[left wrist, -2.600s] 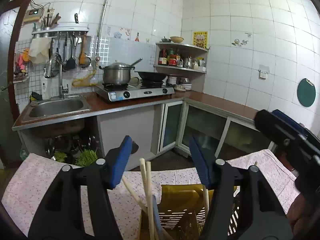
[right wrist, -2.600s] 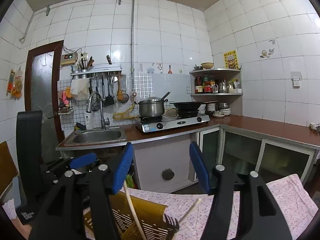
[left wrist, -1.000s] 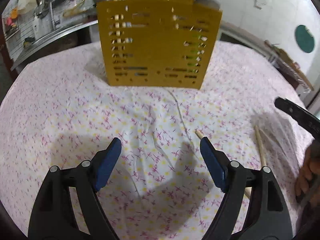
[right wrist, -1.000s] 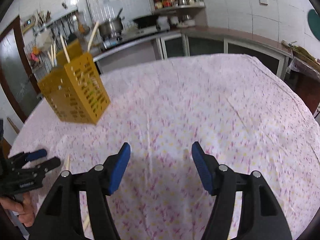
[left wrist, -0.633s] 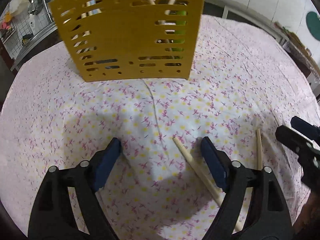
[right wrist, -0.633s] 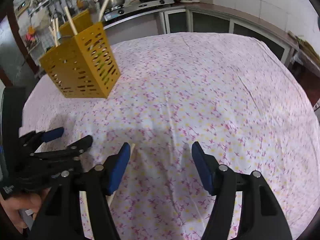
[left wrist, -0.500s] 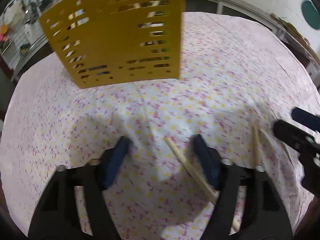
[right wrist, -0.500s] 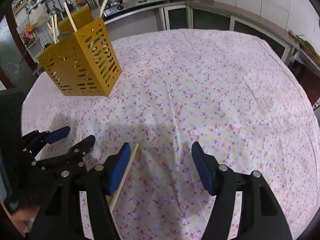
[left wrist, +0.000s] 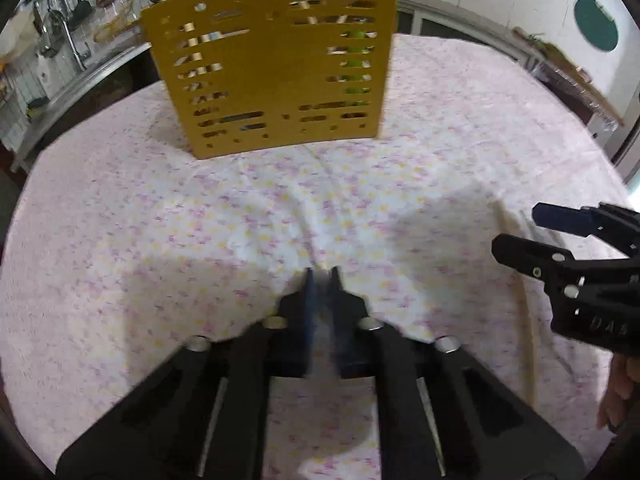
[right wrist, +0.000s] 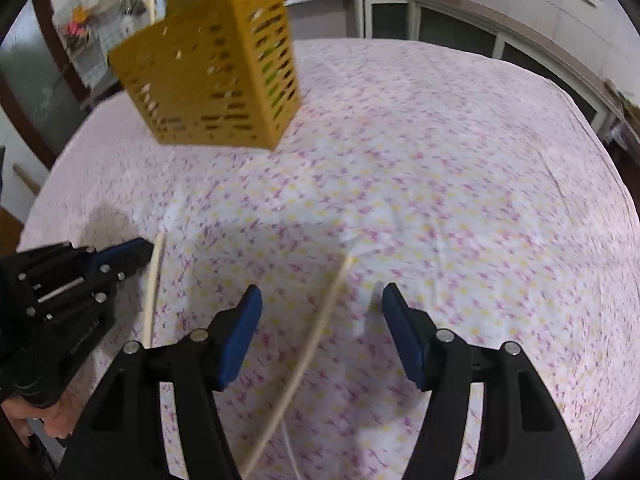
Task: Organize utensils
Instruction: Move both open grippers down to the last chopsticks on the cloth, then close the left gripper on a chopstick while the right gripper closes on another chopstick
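Note:
A yellow slotted utensil holder (left wrist: 272, 60) (right wrist: 208, 80) stands on the floral tablecloth (left wrist: 160, 220), with chopsticks sticking out of its top. My left gripper (left wrist: 320, 274) (right wrist: 140, 248) is shut, its pads pinching the far end of a pale chopstick (right wrist: 154, 280) that lies on the cloth. In the left wrist view that stick is hidden under the fingers. My right gripper (right wrist: 320, 292) (left wrist: 516, 226) stands open just above the cloth. A second chopstick (right wrist: 320, 328) (left wrist: 524, 312) lies lengthwise between its blue pads, untouched.
The cloth-covered table (right wrist: 460, 160) stretches to the right and ends near dark cabinets (right wrist: 440, 28). A kitchen counter with hanging tools (left wrist: 72, 52) lies behind the holder. A person's hands (left wrist: 616, 392) (right wrist: 52, 420) grip both tools at the near edge.
The left jaws have gone from wide open around the chopstick to shut. The right gripper has shifted left, so the second chopstick now lies between its fingers. The holder looms closer.

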